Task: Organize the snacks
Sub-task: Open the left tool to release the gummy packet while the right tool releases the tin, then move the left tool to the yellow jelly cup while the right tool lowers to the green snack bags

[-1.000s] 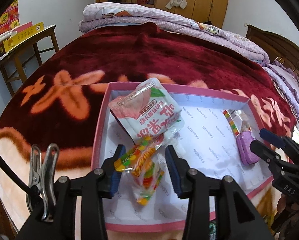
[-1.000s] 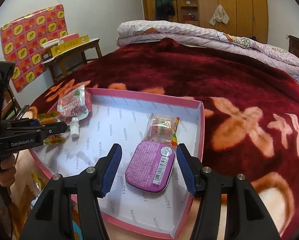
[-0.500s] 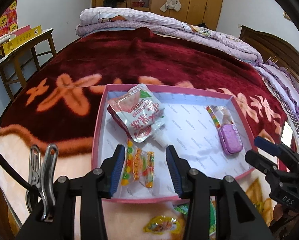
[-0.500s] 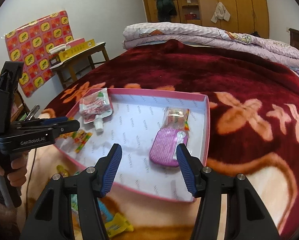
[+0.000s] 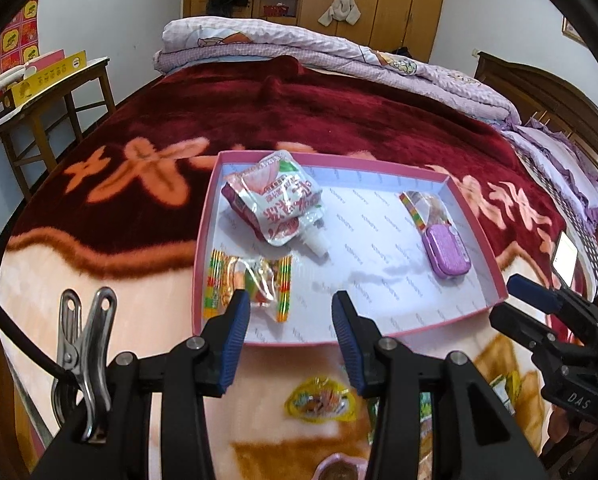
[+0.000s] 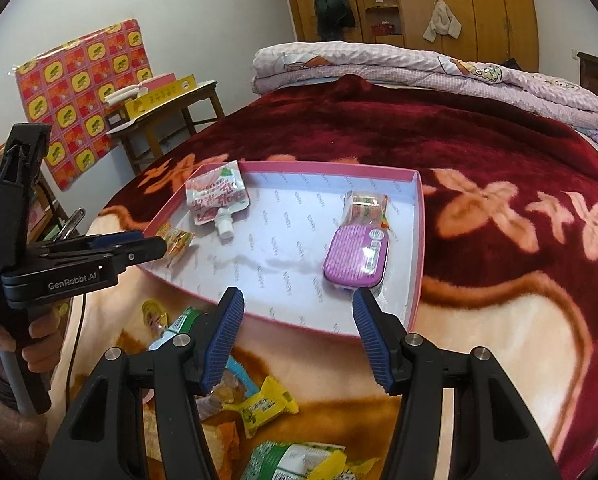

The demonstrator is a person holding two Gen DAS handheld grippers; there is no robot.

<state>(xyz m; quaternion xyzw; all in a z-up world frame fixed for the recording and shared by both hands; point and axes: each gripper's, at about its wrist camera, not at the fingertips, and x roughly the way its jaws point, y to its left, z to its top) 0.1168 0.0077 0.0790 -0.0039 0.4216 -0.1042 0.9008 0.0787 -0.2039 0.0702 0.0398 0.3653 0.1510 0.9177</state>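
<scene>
Left wrist view, nearest first: the left gripper [image 5: 287,316] is spread with nothing between its blue pads, hanging over the near rim of the pink tray [image 5: 475,220]. Below and behind its fingers a yellow candy wrapper [image 5: 319,400] lies on the blanket [image 5: 139,220], outside the tray. Just ahead of the left finger, in the tray's near-left corner, sits a clear gummy packet [image 5: 247,284] with striped edges; the finger's tip overlaps it in this view, and contact cannot be judged. Farther ahead lies a white-and-red spouted pouch [image 5: 275,204], its cap pointing back toward the gripper. Ahead and to the right a purple tin [image 5: 445,250] rests partly on a second clear packet [image 5: 421,204].

From the right wrist, the right gripper [image 6: 297,330] is likewise spread and empty, short of the tray's near edge [image 6: 283,320]. Beneath it, loose snacks [image 6: 263,404] in green and yellow wrappers lie on the blanket. Ahead and slightly right is the purple tin [image 6: 357,258]; the pouch [image 6: 215,200] is ahead-left.
</scene>
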